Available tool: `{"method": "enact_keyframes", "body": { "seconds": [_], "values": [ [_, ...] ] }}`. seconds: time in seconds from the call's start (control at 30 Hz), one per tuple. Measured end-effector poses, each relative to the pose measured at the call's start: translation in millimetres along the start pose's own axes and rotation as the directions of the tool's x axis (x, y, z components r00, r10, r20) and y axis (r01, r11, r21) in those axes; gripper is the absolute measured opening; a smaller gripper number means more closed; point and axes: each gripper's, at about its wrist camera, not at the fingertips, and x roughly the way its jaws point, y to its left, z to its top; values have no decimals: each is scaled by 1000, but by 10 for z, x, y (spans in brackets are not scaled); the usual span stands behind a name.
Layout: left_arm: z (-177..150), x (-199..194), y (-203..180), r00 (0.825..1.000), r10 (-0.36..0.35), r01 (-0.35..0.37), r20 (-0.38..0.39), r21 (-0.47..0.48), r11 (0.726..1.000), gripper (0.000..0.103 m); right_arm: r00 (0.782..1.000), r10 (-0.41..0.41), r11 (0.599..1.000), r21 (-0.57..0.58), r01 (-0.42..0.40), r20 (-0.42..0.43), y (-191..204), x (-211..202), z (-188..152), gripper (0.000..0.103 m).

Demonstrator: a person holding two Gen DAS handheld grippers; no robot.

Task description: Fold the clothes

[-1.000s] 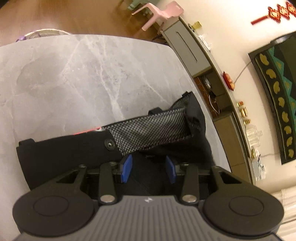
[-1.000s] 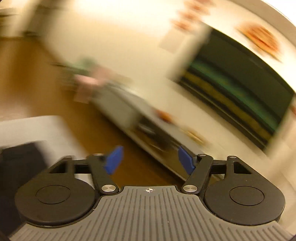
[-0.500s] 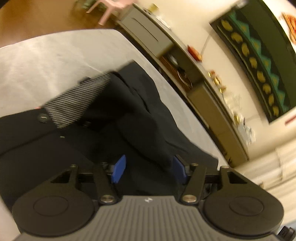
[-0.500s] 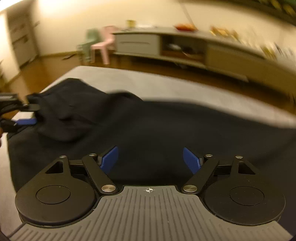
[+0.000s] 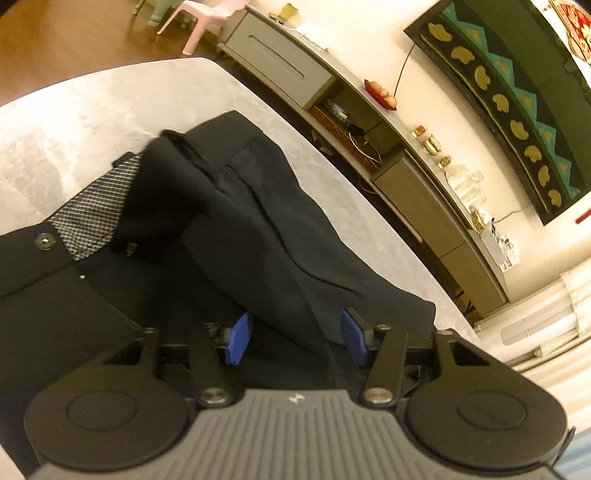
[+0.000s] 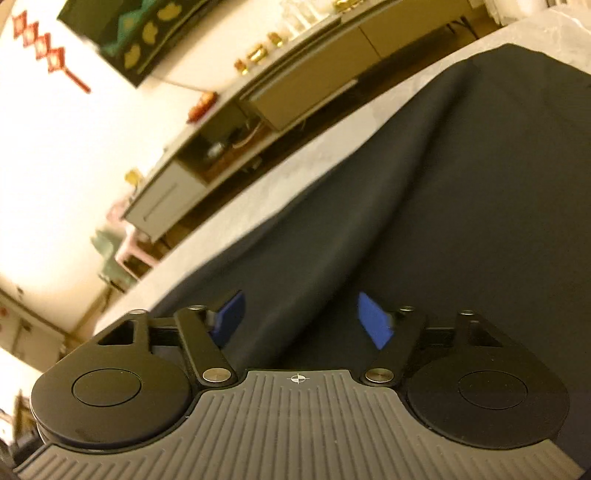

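I'm in a home, a living room by the look of it. A long low cabinet (image 5: 369,122) runs along the cream wall across the upper right of my left view, holding gold jars (image 5: 432,146) and a red dish (image 5: 380,96). Above it hangs a dark cloth (image 5: 517,92) with gold shapes. A pink child's chair (image 5: 201,14) stands on the wood floor (image 5: 74,37) at top left. A red knot ornament (image 6: 48,55) hangs upper left in my right view.

Materials: matt cloth on polished stone

Black trousers (image 5: 258,229): smooth matt woven cloth, checked grey lining (image 5: 92,218) at frame left, dull metal snap (image 5: 45,242). Table (image 5: 92,110): grey veined marble look, slight sheen. Left gripper (image 5: 295,338): matt black plastic, ribbed grey housing, blue pads (image 5: 240,338).
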Motion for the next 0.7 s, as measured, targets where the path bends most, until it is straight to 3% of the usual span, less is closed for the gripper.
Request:
{"method": "enact_keyframes", "body": {
  "seconds": [0.03,0.07,0.17,0.33,0.43,0.5,0.53,0.6,0.63,0.67,0.7],
  "values": [
    [-8,17,-26,1000,7,-7,-2,8,1000,52,1000,13,1000,17,-13,1,-36,47,52,25],
    [-17,21,-47,1000,12,-12,0,17,1000,52,1000,18,1000,17,-19,8,-42,55,81,5],
    [-37,-6,-78,1000,20,-20,10,36,999,52,999,22,1000,-10,-22,33,-29,-5,149,2],
    [-5,-98,-18,999,30,-30,40,-2,1000,52,995,52,978,-207,-33,85,180,-581,-68,0],
    [-3,-118,2,998,40,-39,45,-19,999,52,998,15,911,-412,10,57,337,-825,-284,0],
    [-7,-123,-15,998,42,-41,45,-17,999,52,997,-57,819,-568,77,53,505,-860,-397,0],
    [-10,-125,-22,998,42,-42,45,-14,999,52,993,-103,759,-640,121,64,579,-869,-449,5],
    [-7,-122,-33,998,42,-42,44,-10,999,52,978,-165,656,-725,208,131,727,-892,-475,30],
    [-4,-117,-38,998,41,-41,43,-9,999,52,967,-177,610,-751,253,183,827,-911,-475,53],
    [-6,-111,-48,999,36,-35,40,-8,999,52,957,-166,566,-772,289,236,928,-930,-483,65],
    [-9,-105,-61,999,29,-28,36,-6,1000,52,956,-138,528,-798,291,258,1037,-926,-492,66]
  ]
}}
